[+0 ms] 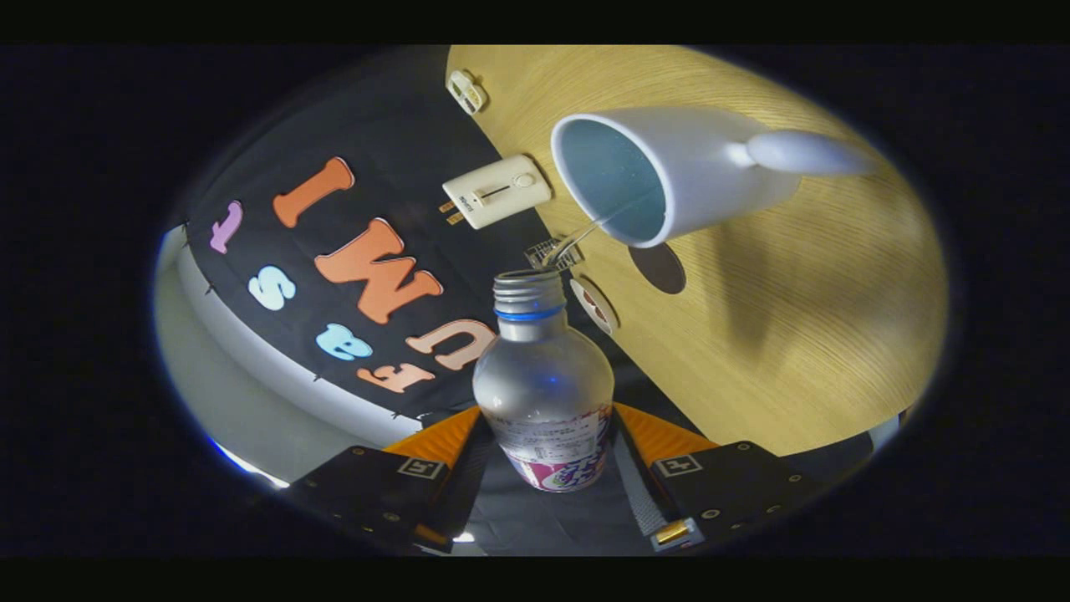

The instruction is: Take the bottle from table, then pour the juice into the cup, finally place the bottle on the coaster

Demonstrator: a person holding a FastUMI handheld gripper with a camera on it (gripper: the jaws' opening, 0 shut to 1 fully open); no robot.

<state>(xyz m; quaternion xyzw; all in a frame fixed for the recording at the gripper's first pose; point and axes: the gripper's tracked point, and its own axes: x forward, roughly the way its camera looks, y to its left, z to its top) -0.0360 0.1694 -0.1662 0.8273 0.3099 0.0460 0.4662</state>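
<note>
Gripper [547, 456]: two flat fingers [380, 493], each bearing a square printed marker tag, small round screws, and a brass-toned fitting near the base.

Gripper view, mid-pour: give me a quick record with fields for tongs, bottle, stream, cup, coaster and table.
tongs: shut on the bottle's lower body
bottle: clear, cap off, tipped with its mouth toward the cup
stream: thin clear thread from the bottle mouth into the cup
cup: white, on the table, opening facing the bottle mouth
coaster: dark round, bare, beside the cup
table: wooden

tool [547, 456] clamps bottle [543, 389] | stream enters cup [660, 171] | table [794, 334]
</note>
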